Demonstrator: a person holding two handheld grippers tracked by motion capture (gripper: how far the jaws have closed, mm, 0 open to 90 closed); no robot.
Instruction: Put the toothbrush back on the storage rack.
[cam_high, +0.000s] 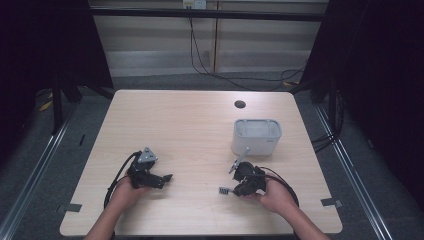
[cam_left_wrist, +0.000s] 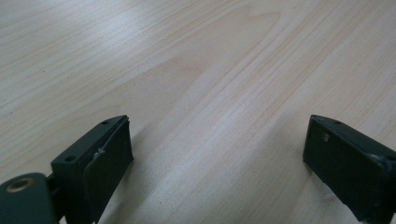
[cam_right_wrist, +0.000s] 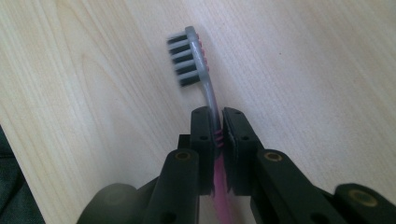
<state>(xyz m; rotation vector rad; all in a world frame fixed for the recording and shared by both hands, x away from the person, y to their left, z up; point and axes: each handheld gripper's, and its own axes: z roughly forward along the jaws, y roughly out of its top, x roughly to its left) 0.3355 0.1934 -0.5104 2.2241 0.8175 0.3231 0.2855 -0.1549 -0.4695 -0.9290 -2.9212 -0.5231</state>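
Near the white container, my right gripper clamps the toothbrush by its neck.
Light, stiff, slippery plastic, I judge; my left gripper gapes wide over bare counter.

No text, brand, number or sign could be read anywhere. A small yellow-and-white label sat on the wall at the top centre of the high view, too small and blurred to make out.
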